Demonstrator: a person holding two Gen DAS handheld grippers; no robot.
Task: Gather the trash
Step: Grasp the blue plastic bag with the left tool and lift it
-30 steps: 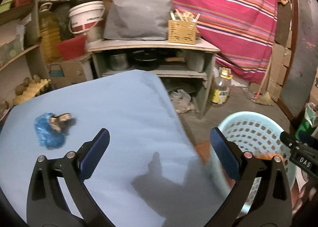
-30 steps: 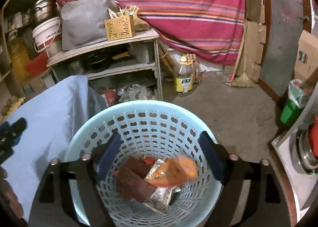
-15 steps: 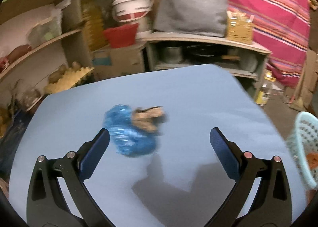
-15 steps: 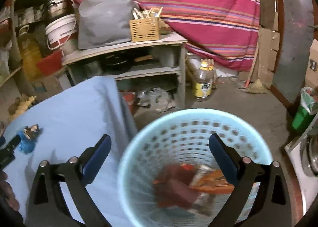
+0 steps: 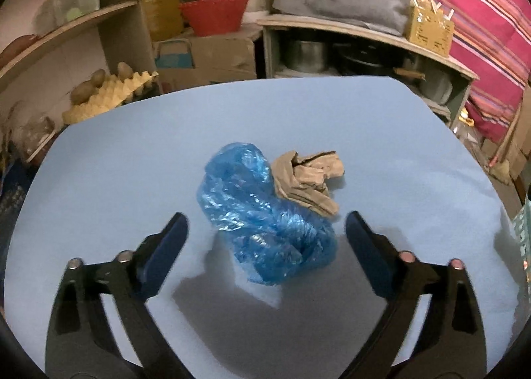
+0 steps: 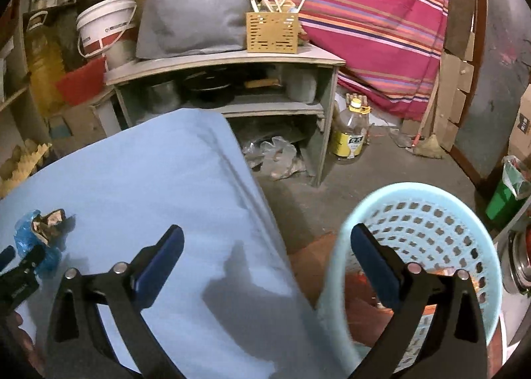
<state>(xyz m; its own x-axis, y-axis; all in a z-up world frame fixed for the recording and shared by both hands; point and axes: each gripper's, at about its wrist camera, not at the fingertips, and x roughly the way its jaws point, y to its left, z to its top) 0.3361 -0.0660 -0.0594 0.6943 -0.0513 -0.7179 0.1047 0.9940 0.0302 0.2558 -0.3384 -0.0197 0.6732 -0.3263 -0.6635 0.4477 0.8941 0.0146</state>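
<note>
straddling crinkled blue plastic bag [image 5: 262, 213], crumpled brown paper [image 5: 307, 179], left gripper [image 5: 265, 233] closing

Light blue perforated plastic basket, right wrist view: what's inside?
Inside the light blue perforated plastic basket, reddish-brown and orange trash shows low down, blurred. The open right gripper, its right finger in front, and the near rim hide the rest of the bottom.

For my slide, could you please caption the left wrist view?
Open left gripper, jaws just narrowing, straddles a crumpled blue plastic bag beside crumpled brown paper on the blue tabletop.
</note>
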